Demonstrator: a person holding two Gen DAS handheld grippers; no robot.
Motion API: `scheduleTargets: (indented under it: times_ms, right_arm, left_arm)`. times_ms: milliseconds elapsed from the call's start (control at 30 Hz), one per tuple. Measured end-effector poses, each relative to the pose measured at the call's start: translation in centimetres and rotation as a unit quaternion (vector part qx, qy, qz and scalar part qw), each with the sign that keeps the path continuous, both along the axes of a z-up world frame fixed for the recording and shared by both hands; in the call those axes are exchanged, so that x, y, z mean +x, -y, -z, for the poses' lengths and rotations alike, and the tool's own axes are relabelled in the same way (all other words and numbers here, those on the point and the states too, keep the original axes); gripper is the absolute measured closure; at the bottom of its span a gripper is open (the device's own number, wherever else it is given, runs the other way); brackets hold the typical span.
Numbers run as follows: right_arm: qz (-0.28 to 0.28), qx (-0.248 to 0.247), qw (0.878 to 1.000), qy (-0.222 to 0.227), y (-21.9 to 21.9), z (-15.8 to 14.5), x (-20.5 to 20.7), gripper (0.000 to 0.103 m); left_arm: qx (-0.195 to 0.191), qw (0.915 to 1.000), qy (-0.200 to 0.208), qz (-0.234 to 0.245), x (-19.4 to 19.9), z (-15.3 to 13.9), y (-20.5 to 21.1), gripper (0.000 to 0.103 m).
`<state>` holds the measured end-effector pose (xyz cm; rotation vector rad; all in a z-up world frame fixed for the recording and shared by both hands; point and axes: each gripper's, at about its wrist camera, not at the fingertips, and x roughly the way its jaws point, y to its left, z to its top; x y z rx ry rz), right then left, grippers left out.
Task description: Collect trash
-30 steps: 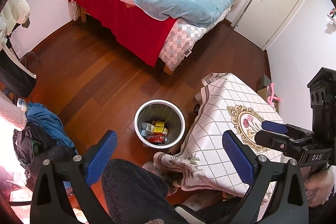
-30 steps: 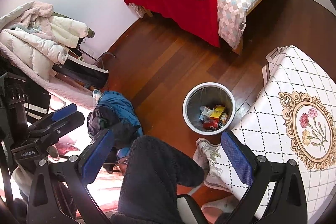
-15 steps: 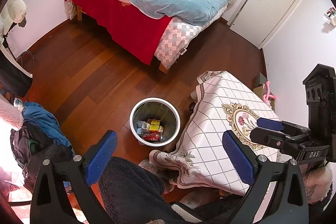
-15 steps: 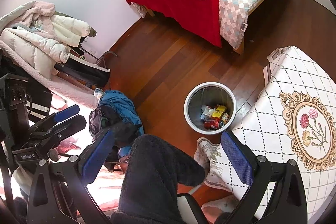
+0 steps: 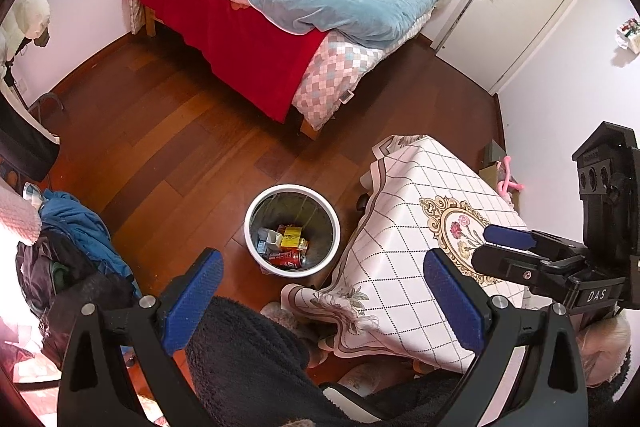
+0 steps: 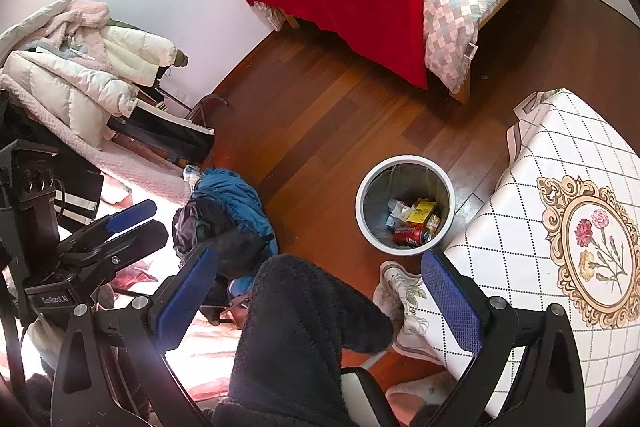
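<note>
Left gripper [image 5: 324,303] spread wide, empty, held high above floor. Right gripper [image 6: 316,299] likewise spread, empty. Below both: white bin [image 5: 256,211] on wood floor beside clothed table [image 5: 404,267], holding red can [image 5: 287,259], yellow carton [image 5: 291,242], wrappers.

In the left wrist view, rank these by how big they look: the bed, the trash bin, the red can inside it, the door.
Largest to smallest, as they appear:
1. bed
2. door, though it stands farther off, so its true size against the bed is unsure
3. trash bin
4. red can, lying inside the bin
</note>
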<state>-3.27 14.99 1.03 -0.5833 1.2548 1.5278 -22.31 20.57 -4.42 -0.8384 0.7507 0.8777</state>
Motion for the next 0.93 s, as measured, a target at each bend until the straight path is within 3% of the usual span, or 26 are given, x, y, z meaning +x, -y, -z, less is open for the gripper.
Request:
scheduleTargets:
  times_ms: [933]
  right_arm:
    - [-0.008,-0.003,1.0,-0.003,-0.15,-0.17,-0.58,0.0]
  left_arm:
    - [0.001,1.0,0.002,-0.004,0.07,0.02,0.27,0.001]
